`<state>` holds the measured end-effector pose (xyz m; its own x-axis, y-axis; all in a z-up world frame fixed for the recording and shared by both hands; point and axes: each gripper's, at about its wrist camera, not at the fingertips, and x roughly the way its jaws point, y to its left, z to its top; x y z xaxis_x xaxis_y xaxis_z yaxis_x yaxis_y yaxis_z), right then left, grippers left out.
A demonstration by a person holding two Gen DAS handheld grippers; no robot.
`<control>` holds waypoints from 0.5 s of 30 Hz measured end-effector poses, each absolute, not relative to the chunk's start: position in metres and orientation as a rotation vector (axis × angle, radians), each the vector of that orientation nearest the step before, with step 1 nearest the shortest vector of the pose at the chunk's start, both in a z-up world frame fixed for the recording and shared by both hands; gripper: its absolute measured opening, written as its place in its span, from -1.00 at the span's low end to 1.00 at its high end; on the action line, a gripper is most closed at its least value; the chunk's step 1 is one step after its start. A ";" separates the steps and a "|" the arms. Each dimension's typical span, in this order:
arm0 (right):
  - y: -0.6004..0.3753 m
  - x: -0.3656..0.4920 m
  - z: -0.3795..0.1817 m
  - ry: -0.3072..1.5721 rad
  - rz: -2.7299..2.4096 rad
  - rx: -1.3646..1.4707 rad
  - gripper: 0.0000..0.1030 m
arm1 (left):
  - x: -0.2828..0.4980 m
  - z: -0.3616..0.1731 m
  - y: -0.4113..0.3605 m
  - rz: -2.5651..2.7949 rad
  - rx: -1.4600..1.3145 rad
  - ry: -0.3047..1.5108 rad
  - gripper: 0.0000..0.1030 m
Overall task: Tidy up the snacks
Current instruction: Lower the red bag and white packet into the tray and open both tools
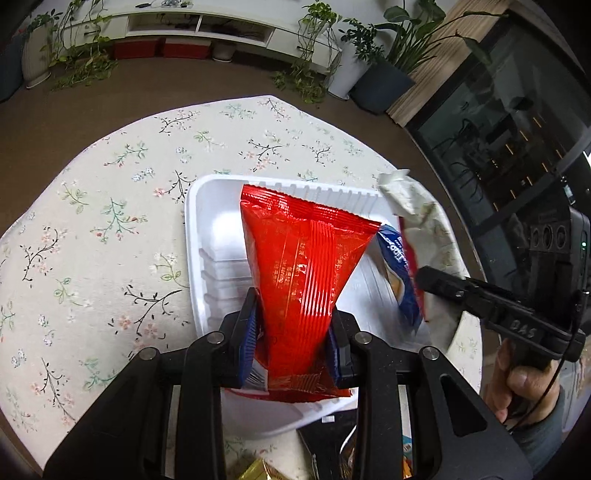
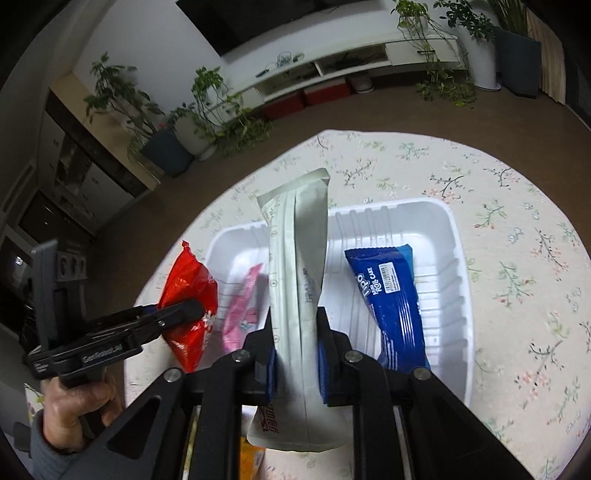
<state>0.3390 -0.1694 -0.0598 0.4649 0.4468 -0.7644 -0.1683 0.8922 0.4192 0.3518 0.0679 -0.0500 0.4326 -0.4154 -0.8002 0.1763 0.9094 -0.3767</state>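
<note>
My left gripper (image 1: 293,314) is shut on a red snack packet (image 1: 303,258) and holds it over the white foam tray (image 1: 210,221). My right gripper (image 2: 295,332) is shut on a silver-white snack packet (image 2: 301,258) and holds it over the same tray (image 2: 454,266). A blue roll-cake packet (image 2: 395,306) lies in the tray's right half; it also shows in the left wrist view (image 1: 399,273). A pink packet (image 2: 243,310) lies in the tray beside the red packet (image 2: 188,295). The silver-white packet (image 1: 424,229) and right gripper (image 1: 428,280) show at the right of the left wrist view.
The tray sits on a round table with a floral cloth (image 1: 110,221). Other snack packets (image 1: 332,454) lie on the table near me, behind the tray. Brown floor, potted plants (image 1: 380,74) and a white low cabinet (image 1: 207,29) lie beyond the table.
</note>
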 end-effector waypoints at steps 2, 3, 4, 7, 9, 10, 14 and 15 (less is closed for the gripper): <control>-0.164 0.343 -0.068 1.035 0.378 0.285 -0.65 | 0.354 -0.053 0.063 -0.371 -0.239 1.066 -0.44; -0.162 0.345 -0.072 1.044 0.379 0.276 -0.65 | 0.355 -0.054 0.060 -0.370 -0.232 1.068 -0.44; -0.161 0.346 -0.077 1.051 0.381 0.267 -0.65 | 0.356 -0.056 0.057 -0.368 -0.224 1.069 -0.43; -0.159 0.348 -0.088 1.067 0.369 0.245 -0.65 | 0.349 -0.061 0.052 -0.370 -0.234 1.069 -0.40; -0.161 0.350 -0.095 1.076 0.356 0.243 -0.65 | 0.349 -0.066 0.049 -0.370 -0.243 1.076 -0.41; -0.163 0.350 -0.097 1.074 0.350 0.243 -0.65 | 0.351 -0.069 0.047 -0.372 -0.243 1.080 -0.41; -0.164 0.352 -0.101 1.076 0.336 0.243 -0.64 | 0.354 -0.077 0.040 -0.376 -0.256 1.088 -0.38; -0.164 0.353 -0.102 1.075 0.334 0.234 -0.64 | 0.354 -0.079 0.039 -0.374 -0.260 1.087 -0.38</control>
<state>0.3529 -0.1637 -0.1017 0.4335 0.3774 -0.8183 -0.1522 0.9257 0.3463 0.3537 0.0394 -0.0788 0.4124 -0.4189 -0.8090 0.1679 0.9078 -0.3844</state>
